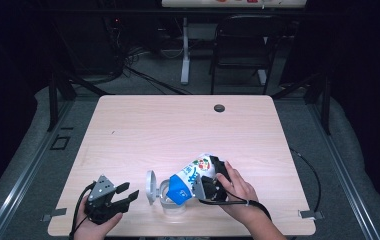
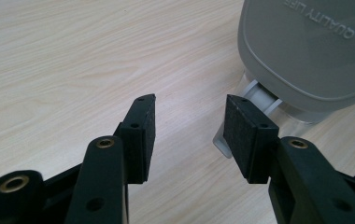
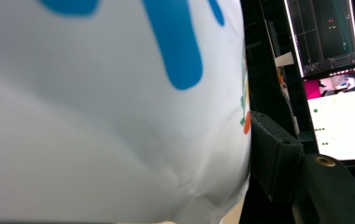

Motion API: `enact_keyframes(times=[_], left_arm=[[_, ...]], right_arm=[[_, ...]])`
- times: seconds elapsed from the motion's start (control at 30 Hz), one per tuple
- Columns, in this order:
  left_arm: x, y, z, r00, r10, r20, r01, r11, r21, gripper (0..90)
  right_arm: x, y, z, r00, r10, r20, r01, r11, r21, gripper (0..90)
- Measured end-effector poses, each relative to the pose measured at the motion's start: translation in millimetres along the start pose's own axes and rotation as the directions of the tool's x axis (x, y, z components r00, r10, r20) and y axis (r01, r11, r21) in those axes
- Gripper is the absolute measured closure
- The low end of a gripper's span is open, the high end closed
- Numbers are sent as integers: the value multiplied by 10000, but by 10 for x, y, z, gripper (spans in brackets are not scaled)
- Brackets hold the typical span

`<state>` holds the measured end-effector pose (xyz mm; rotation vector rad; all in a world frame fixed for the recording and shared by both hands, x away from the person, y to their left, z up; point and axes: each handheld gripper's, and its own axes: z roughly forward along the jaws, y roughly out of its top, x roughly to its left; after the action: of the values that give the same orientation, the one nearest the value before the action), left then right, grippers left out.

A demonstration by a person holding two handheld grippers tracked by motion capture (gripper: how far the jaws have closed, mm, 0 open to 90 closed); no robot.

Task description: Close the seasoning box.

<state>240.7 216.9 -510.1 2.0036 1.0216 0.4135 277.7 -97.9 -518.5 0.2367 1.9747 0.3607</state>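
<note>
A white bag (image 1: 190,175) printed with blue lettering and small fruit pictures is tipped mouth-down over a clear container (image 1: 170,202) near the front edge of the wooden table (image 1: 178,125), a little right of the middle. The bag's blue lower end sits at the container's rim, and its upper end slants up and to the right. The right gripper (image 1: 212,181) is clamped on that upper part of the bag; in the right gripper view the white, blue-marked bag (image 3: 110,116) presses against the one black pad (image 3: 273,158) that can be seen. The container's grey lid (image 1: 151,187) stands open on its hinge at the container's left side, and in the left gripper view this lid (image 2: 306,46) looms close, with raised lettering on its face. The left gripper (image 1: 124,194) rests low near the table's front left, its jaws apart with nothing between them, pointing towards the lid and just short of it. A small dark round hole (image 1: 219,108) lies at the table's far side.
</note>
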Motion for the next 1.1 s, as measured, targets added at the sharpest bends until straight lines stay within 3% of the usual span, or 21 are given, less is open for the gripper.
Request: enact_keyframes(times=[0.2,0.7,1.1], left_arm=[[-33,-1,25,9998,188,86,-189,9998,109,544],[-51,-9,47,9998,181,77,-182,9998,124,544],[-60,-10,55,9997,239,88,-240,9996,171,544]], right_arm=[[-1,20,-12,9996,-255,120,255,9997,30,430],[-16,46,-27,9951,-867,478,863,9962,104,434],[-32,63,-28,9910,-1094,772,1079,9939,234,436]])
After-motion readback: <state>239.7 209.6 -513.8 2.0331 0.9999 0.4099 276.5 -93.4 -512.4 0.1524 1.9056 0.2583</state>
